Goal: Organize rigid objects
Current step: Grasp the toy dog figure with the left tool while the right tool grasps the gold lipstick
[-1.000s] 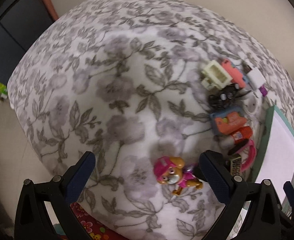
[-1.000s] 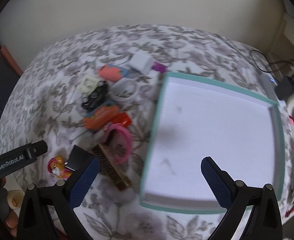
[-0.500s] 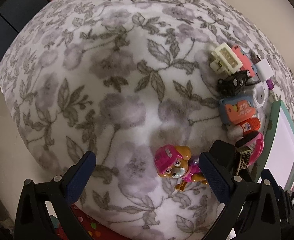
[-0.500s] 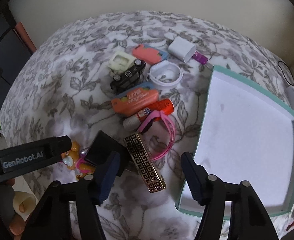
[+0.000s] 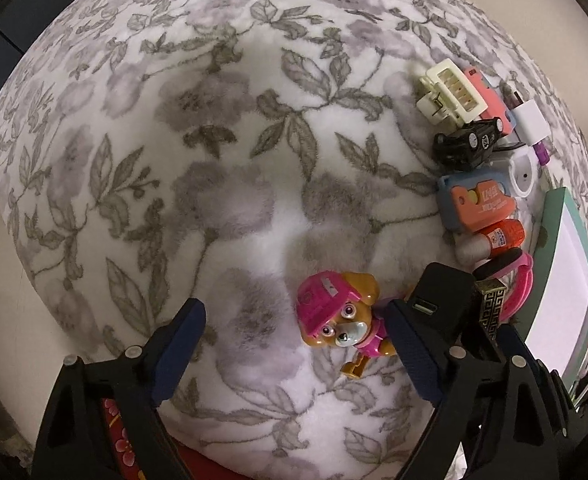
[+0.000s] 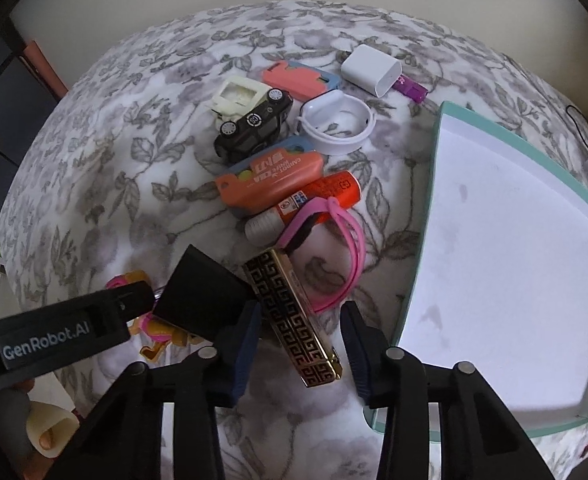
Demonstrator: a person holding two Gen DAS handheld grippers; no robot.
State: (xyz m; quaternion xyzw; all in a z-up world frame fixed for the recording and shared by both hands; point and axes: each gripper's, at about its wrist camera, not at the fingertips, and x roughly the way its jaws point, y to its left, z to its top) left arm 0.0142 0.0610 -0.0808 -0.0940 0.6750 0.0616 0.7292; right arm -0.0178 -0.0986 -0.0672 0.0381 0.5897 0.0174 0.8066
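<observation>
Now both grippers close over toys on the floral cloth [image 5: 214, 208].
Left gripper [image 5: 294, 344] straddles the pup [image 5: 336, 316], untouched; right gripper [image 6: 300, 338] narrows around the gold bar [image 6: 290, 320], jaws apart.

Both grippers, left gripper [image 5: 296, 344] and right gripper [image 6: 300, 338], are matte black plastic frames with silver screws. Ribbed dark-blue pads [image 5: 180, 354] line their fingers. At nine o'clock in the right wrist view, the left gripper's side bears white "GenRobot.AI" lettering [image 6: 46, 346].
</observation>
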